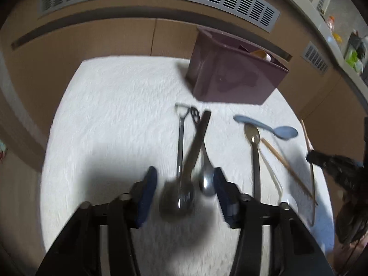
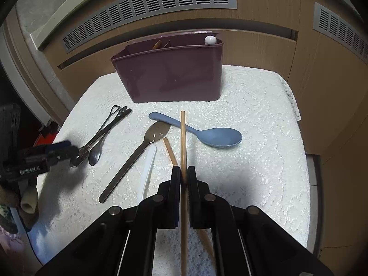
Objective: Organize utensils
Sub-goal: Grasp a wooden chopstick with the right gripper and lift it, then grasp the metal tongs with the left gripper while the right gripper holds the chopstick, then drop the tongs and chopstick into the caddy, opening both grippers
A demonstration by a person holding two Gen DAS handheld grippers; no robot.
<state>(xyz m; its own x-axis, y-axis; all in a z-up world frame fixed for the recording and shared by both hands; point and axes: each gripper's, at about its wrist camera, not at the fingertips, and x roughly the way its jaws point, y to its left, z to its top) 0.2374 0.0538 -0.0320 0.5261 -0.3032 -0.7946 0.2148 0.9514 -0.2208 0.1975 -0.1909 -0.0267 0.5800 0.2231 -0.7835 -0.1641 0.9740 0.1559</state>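
Observation:
My left gripper [image 1: 184, 181] is open over the bowls of several metal spoons [image 1: 181, 191] lying on the white cloth [image 1: 110, 115]; it also shows in the right wrist view [image 2: 69, 149]. My right gripper [image 2: 183, 172] is shut on a wooden chopstick [image 2: 183, 138], held above the cloth. A second chopstick [image 2: 170, 151] lies beneath it. A blue spoon [image 2: 207, 135], a dark translucent spoon [image 2: 142, 147] and a white utensil [image 2: 148, 168] lie on the cloth. The purple utensil holder [image 2: 170, 76] stands at the back, with a few items inside.
The cloth-covered table stands against a wooden wall with grey vent grilles [image 2: 149, 4]. A shelf with small items [image 1: 345, 43] is at the far right of the left wrist view.

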